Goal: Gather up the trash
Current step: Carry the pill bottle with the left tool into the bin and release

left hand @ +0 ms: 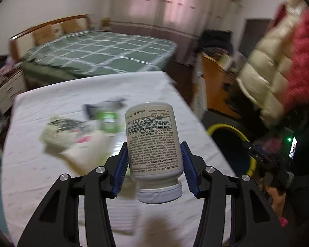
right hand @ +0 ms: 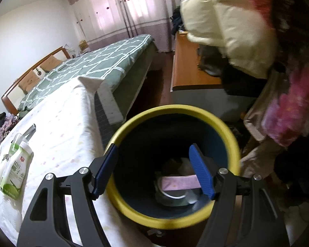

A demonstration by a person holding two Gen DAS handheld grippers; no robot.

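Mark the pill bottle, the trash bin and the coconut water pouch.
pill bottle (left hand: 153, 142), left wrist view, on its printed label.
trash bin (right hand: 175, 108), right wrist view, on its yellow rim.
coconut water pouch (right hand: 15, 170), right wrist view, on its front panel.

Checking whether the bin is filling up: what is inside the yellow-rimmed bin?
Inside the bin, a pale pink strip lies over a round silvery piece, with crumpled pale scraps behind. The right gripper hangs open above; whatever lies beneath stays hidden.

Open right tool (right hand: 153, 170) above yellow-rimmed bin (right hand: 226, 129)
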